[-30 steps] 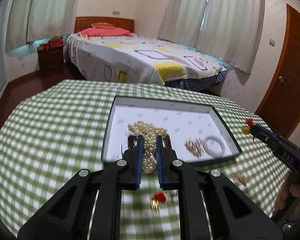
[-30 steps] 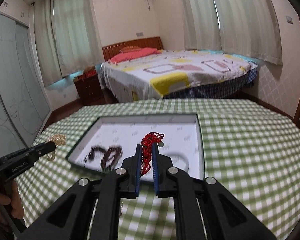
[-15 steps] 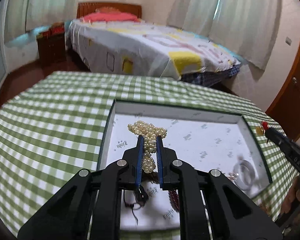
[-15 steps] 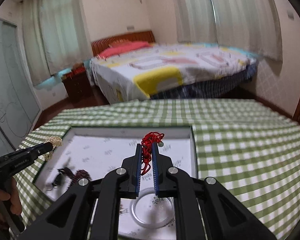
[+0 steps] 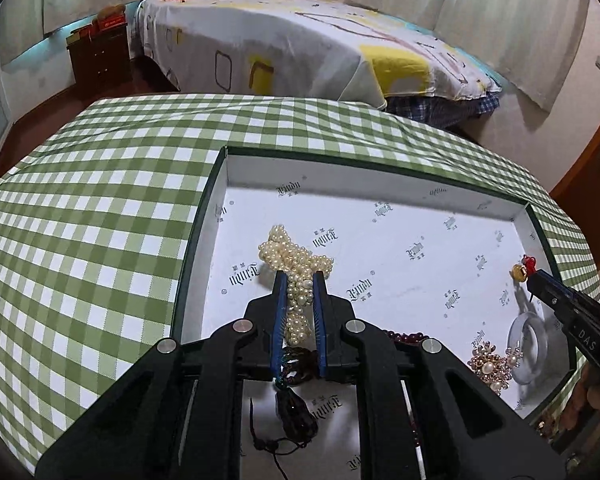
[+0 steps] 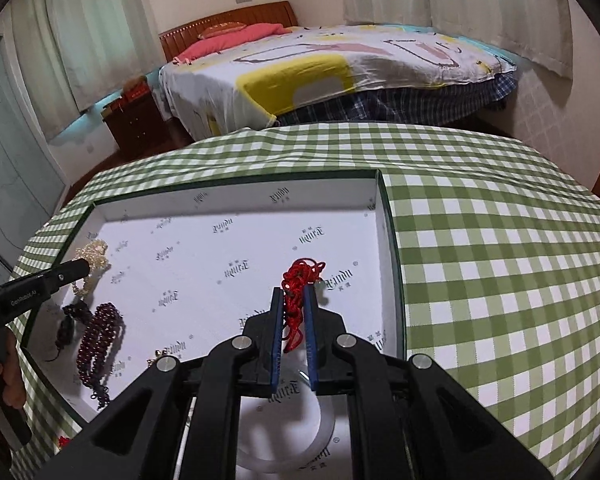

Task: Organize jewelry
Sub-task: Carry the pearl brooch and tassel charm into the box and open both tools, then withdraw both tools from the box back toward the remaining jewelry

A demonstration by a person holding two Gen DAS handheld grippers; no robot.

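Pearls (image 5: 296, 276) bunch up in the left gripper (image 5: 299, 280), its blue fingers (image 5: 279, 312) clamped on the strands, and the whole clump hangs over the left part of the white-lined box (image 5: 220, 184) on the checked tablecloth (image 5: 100, 220). Over on the other side the right gripper (image 6: 293, 294) has its fingers closed on a tangle of red cord (image 6: 300, 280), with a small gold bead showing at its tip in the left view, held above the right half of the same box. Both loads are inside the box walls, so the drop looks close, and here is where it could go sour. Loose strands can catch on the ribbed finger faces as they part, so the pearls might lift back out with the tool rather than settle. Just below the left gripper lie a dark beaded bracelet with a tassel (image 5: 296, 400) and dark red beads (image 6: 100, 332); pearls let go right there would likely knot into them. The red cord sits over a clear bangle (image 6: 292, 432) and near the box's right wall; released carelessly it could loop through the ring or spill over the edge onto the cloth. A sparkly brooch (image 5: 490, 366) waits nearby too, ready to snag any thread.
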